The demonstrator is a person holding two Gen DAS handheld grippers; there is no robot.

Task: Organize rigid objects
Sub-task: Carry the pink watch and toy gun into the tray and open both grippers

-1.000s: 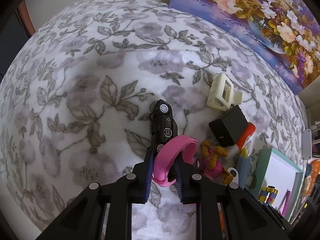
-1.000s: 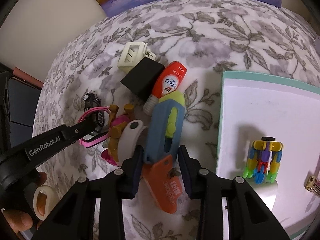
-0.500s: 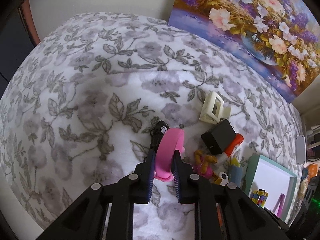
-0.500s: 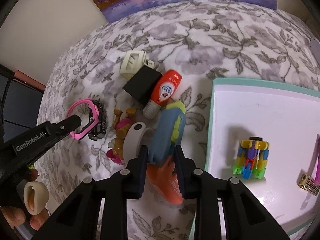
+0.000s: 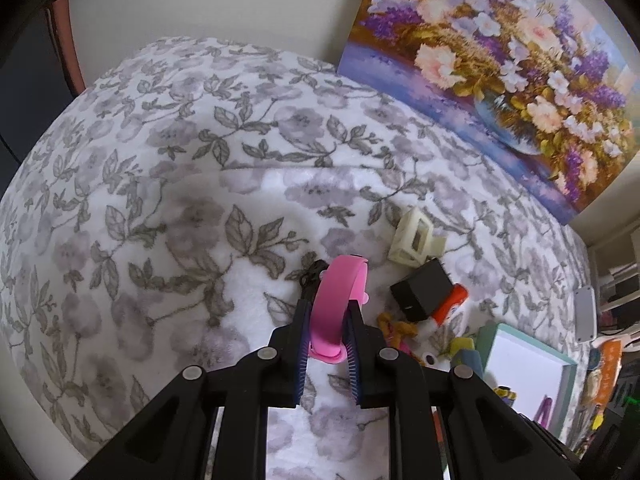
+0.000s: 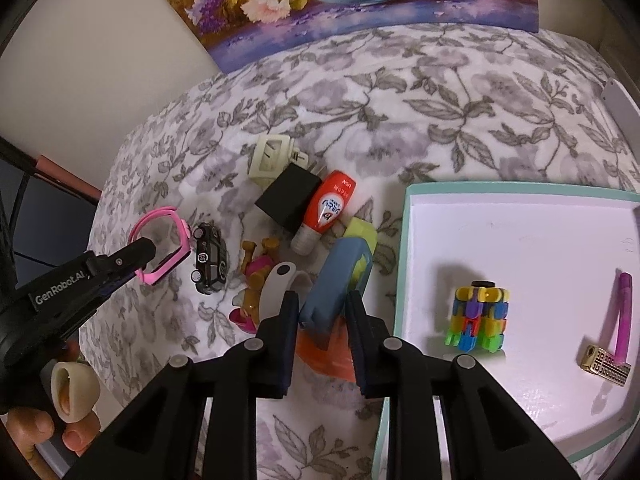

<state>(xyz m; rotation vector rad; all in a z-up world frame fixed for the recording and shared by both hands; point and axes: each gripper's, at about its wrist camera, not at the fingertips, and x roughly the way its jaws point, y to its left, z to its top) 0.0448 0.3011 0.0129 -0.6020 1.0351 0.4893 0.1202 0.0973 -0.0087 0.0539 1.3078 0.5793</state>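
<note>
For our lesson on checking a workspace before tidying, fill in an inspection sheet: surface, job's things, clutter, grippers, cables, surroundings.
Surface: white bedspread with grey floral print, soft and uneven.
Job's things: teal-rimmed white tray holds a multicolour block toy, a purple stick and a small gold piece.
Clutter: black toy car, cream plastic frame, black cube and orange-red tube lie bunched left of the tray.
Grippers: left gripper shut on pink plastic bracelet; right gripper shut on blue and yellow-green toy.
Cables: nothing seen.
Surroundings: flower painting against the wall.
</note>
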